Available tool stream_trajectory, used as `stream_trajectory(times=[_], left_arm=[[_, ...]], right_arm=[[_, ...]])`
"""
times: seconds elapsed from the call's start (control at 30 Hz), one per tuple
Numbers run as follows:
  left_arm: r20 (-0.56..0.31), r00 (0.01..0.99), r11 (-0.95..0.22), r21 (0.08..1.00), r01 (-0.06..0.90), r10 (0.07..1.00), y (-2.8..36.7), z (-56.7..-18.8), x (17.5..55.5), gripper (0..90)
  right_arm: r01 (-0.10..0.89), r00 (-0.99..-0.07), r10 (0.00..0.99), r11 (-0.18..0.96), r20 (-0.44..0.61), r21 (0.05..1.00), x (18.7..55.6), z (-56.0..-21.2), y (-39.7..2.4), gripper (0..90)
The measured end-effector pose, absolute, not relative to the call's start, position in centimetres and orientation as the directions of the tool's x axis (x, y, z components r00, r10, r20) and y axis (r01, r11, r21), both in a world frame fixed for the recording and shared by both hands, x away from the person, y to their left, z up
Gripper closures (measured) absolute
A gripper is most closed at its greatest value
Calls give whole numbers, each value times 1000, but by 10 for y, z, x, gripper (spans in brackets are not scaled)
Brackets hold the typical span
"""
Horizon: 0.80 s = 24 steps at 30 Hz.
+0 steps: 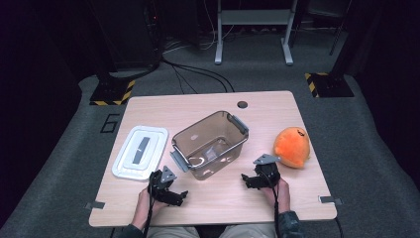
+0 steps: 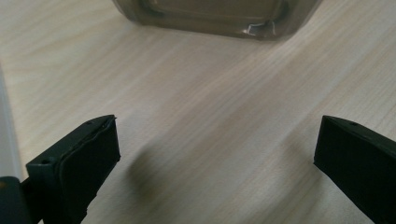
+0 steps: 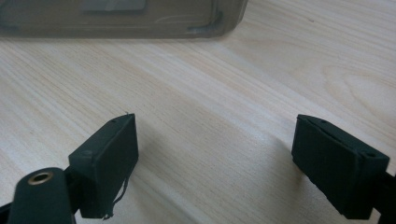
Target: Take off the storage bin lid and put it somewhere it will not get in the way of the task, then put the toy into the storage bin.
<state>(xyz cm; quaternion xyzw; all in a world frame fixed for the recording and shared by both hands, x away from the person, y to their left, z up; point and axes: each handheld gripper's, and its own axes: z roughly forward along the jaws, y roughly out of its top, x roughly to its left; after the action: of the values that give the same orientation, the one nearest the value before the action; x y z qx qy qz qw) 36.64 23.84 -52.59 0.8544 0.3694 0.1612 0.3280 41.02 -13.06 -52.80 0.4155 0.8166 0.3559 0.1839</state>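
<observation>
A clear brownish plastic bin (image 1: 210, 144) with grey handles stands open and tilted at the table's middle. To its left lies a white lid (image 1: 140, 151). An orange plush toy (image 1: 292, 146) rests at the right. My left gripper (image 1: 171, 187) sits low over the table in front of the bin's near left corner. In the left gripper view it (image 2: 218, 128) is open over bare wood, with the bin (image 2: 219, 16) just ahead. My right gripper (image 1: 252, 174) is near the bin's right front, beside the toy. It (image 3: 215, 123) is open with nothing between its jaws, facing the bin (image 3: 116, 18).
The wooden table (image 1: 218, 203) has a cable hole (image 1: 242, 104) at its far edge. The lid's rim (image 2: 4, 140) shows at the left of the left gripper view. Cables and stand legs lie on the floor behind.
</observation>
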Motion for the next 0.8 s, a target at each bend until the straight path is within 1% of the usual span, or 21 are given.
stream_trajectory(times=[0.13, 0.8], left_arm=[[5, 664, -471, 709, 524, 747, 240, -531, 365, 0], [9, 670, -476, 711, 518, 743, 240, -531, 366, 0]], right_arm=[[548, -586, 810, 400, -3, 735, 410, -528, -130, 138], [550, -581, 814, 396, -4, 735, 411, -528, -130, 133]])
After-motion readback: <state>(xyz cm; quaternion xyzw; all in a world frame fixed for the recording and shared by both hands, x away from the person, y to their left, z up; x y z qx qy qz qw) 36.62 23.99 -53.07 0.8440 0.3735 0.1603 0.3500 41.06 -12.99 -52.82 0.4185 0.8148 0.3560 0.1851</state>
